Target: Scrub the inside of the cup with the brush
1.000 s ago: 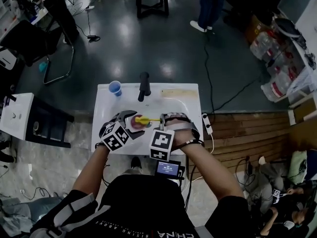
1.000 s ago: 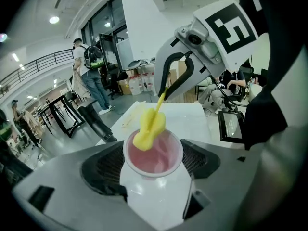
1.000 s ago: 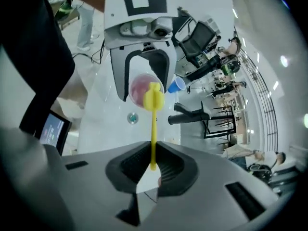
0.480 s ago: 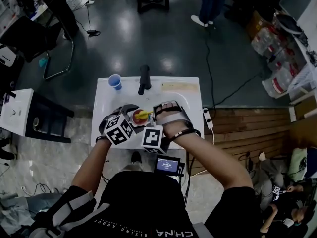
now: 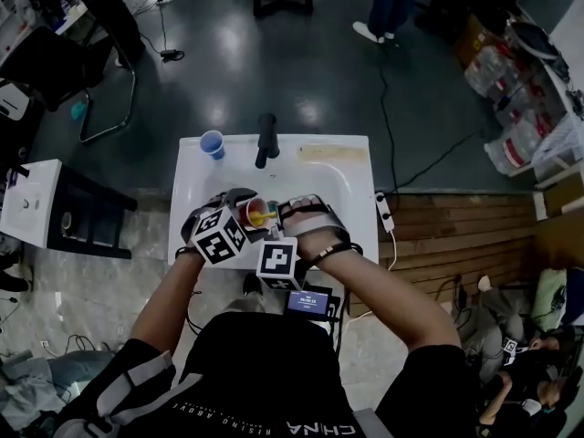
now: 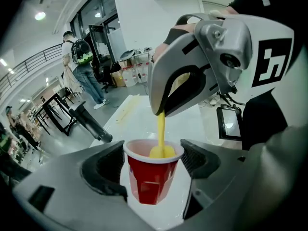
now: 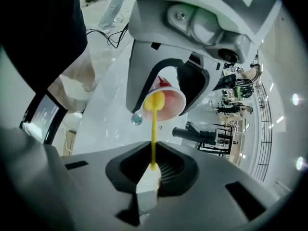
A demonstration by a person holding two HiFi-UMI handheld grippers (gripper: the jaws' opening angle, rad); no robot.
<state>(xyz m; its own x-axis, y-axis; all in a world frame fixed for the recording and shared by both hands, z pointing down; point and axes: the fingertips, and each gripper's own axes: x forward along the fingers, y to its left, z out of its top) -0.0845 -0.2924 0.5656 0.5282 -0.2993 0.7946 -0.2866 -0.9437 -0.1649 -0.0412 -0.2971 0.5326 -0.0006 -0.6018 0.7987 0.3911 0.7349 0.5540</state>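
In the middle of the head view, over the white sink basin (image 5: 334,182), the left gripper (image 6: 154,161) clamped the red plastic cup (image 6: 149,183) by its sides. The right gripper (image 7: 153,170) pinched the slim yellow brush (image 7: 154,129) by its handle, with the brush's head down inside the cup.

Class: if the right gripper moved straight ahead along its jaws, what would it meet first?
Most likely the red cup held in the left gripper; the right gripper's yellow brush is already inside it.

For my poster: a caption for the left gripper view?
Left tongs grip a red cup while right tongs dip a yellow brush inside.
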